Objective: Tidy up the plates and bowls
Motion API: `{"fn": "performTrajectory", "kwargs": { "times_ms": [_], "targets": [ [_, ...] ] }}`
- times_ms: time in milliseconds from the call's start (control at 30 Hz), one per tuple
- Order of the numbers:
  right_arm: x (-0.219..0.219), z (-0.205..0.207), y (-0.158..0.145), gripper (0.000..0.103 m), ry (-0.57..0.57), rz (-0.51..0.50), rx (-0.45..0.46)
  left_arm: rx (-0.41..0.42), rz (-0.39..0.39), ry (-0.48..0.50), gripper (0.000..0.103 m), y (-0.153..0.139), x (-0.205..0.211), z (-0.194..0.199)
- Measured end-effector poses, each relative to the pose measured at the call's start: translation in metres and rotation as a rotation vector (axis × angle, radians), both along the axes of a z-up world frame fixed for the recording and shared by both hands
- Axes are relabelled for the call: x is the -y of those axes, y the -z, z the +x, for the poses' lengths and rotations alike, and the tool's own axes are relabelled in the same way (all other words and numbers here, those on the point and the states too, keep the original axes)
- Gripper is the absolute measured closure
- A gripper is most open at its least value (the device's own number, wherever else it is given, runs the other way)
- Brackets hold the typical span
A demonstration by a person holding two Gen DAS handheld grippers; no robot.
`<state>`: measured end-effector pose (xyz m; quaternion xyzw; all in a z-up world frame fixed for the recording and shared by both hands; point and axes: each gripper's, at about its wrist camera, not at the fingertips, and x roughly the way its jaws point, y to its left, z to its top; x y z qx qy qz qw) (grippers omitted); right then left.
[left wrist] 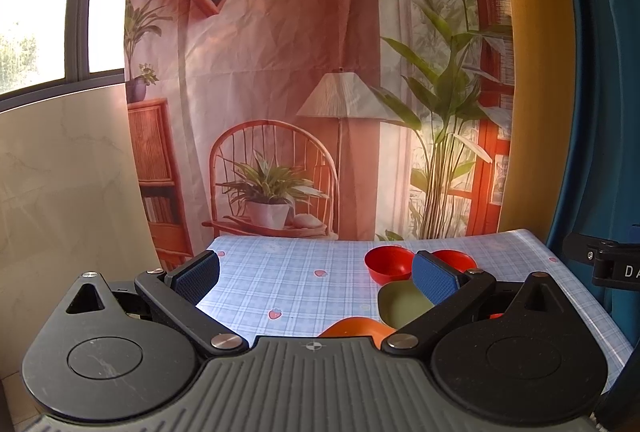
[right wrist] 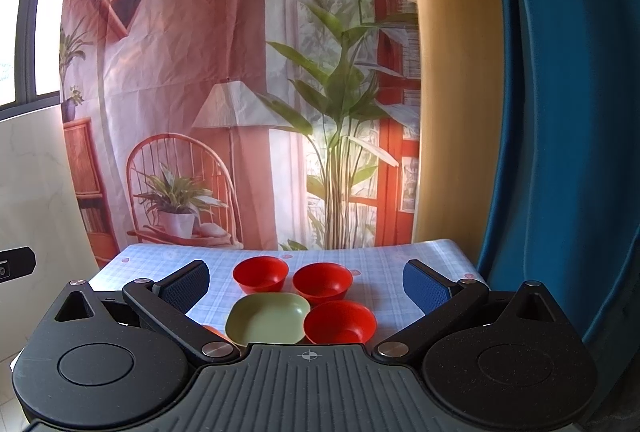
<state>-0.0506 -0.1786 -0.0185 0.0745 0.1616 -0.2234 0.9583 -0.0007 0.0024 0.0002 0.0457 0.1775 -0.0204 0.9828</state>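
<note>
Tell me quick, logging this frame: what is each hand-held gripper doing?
Left hand-held gripper: open, holding nothing.
Right hand-held gripper: open, holding nothing.

Checked table [right wrist: 384, 272]: red bowls [right wrist: 261, 274], green plate [right wrist: 267, 318]

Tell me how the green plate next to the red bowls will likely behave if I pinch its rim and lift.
The green plate looks like thin matte plastic, so it is probably light and stiff rather than fragile. Its low, raised rim should give the pads something to pinch, though the smooth surface may slip. It sits close against a red bowl, so pushing it would likely nudge that bowl.
</note>
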Motion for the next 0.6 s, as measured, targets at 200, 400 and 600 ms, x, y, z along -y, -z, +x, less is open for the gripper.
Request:
{"fn": "performTrajectory", "kwargs": {
  "times_ms": [200, 400, 600],
  "targets": [
    [0.0005, -0.0009, 0.0002, 0.000, 0.002, 0.003, 0.001, -0.001, -0.005, 0.003, 0.000, 0.0008, 0.0011, -0.0005],
    [0.0010, -0.0012, -0.0002, 0.000, 0.001, 0.003, -0.001, -0.005, -0.011, -0.003, 0.000, 0.0011, 0.0004, 0.0003],
    [0.0007, 0.0014, -0.0024, 0.000, 0.005, -0.002, -0.001, -0.006, -0.017, -0.004, 0.000, 0.0004, 0.0012, -0.0004]
  ]
}}
